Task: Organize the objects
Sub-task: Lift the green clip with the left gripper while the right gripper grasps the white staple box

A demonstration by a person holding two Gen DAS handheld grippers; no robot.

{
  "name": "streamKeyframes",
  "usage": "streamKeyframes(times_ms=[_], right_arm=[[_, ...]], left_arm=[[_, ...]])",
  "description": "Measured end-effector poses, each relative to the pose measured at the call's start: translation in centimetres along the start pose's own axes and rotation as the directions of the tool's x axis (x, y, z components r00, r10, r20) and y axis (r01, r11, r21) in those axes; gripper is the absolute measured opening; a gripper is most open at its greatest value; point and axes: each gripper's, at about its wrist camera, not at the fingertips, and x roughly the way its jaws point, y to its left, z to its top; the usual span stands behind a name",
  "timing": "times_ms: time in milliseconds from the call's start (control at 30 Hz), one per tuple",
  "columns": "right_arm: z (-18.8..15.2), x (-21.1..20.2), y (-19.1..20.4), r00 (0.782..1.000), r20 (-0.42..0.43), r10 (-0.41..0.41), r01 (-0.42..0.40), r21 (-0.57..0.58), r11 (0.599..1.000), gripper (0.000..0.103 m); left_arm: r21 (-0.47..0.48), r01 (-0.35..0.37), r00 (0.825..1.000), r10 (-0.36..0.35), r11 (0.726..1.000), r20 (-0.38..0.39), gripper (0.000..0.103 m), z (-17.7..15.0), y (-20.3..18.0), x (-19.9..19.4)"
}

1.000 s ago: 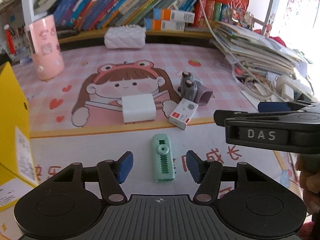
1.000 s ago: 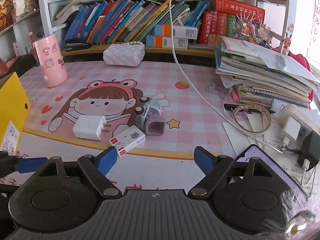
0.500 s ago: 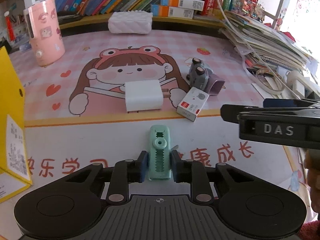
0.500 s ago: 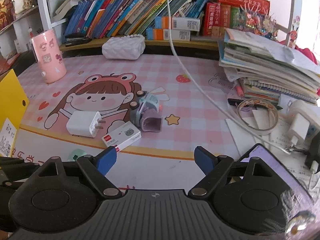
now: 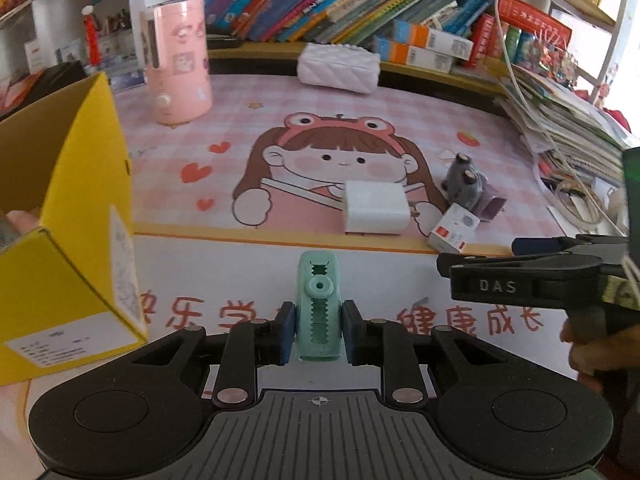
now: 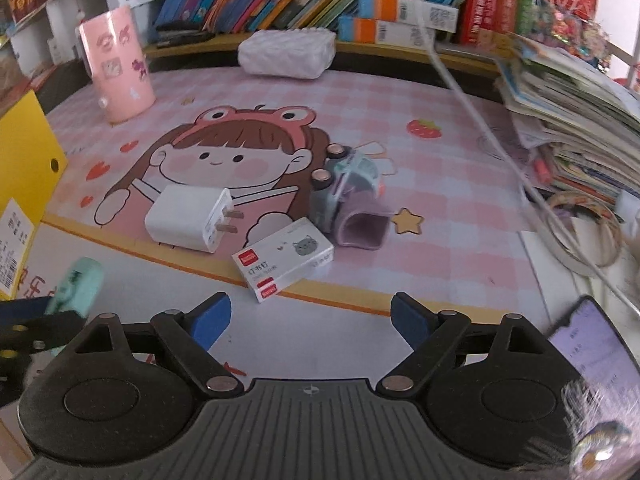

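My left gripper (image 5: 318,332) is shut on a mint-green crocodile-shaped gadget (image 5: 318,280), held by its lower half over the white strip of the desk mat; it also shows blurred as the green gadget (image 6: 78,284) at the left edge of the right wrist view. An open yellow cardboard box (image 5: 80,240) stands just to its left. My right gripper (image 6: 311,320) has nothing between its fingers and its jaws are opening. Ahead of it lie a small white staple box (image 6: 284,258), a white charger (image 6: 188,220) and a grey-purple toy car (image 6: 348,204).
A pink cylinder (image 5: 178,60) and a white quilted pouch (image 5: 340,66) stand at the back by the bookshelf. A tall stack of books and papers (image 6: 572,120) fills the right side, crossed by a white cable (image 6: 480,120). A phone (image 6: 592,356) lies near right.
The left jaws closed on the green gadget, then the gripper shifted with it toward the yellow box. The right gripper dropped lower and closer to the staple box and charger.
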Motion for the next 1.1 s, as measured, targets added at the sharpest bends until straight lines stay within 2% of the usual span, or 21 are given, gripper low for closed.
streamKeyframes(times_ms=[200, 233, 333, 600, 1100], right_arm=[[0.4, 1.2, 0.1, 0.999, 0.036, -0.003, 0.005, -0.031, 0.999, 0.084], [0.4, 1.3, 0.1, 0.999, 0.048, -0.003, 0.005, -0.035, 0.999, 0.081], [0.4, 1.1, 0.3, 0.996, 0.087, 0.023, -0.018, -0.065, 0.998, 0.053], [0.2, 0.2, 0.2, 0.997, 0.072, 0.025, -0.022, -0.045, 0.999, 0.053], [-0.7, -5.6, 1.5, 0.993, 0.09, 0.073, -0.074, 0.007, 0.997, 0.053]], left_arm=[[-0.013, -0.012, 1.0, 0.012, 1.0, 0.02, 0.023, 0.0, 0.3, -0.6], [-0.015, -0.013, 1.0, 0.013, 1.0, 0.02, 0.023, 0.1, 0.3, -0.6], [-0.018, -0.014, 1.0, 0.014, 1.0, 0.019, 0.023, 0.0, 0.3, -0.6], [-0.014, -0.008, 1.0, 0.009, 1.0, 0.028, 0.023, -0.1, 0.0, -0.8], [0.014, 0.051, 0.995, -0.052, 0.999, 0.081, 0.023, -1.3, -0.1, -2.9]])
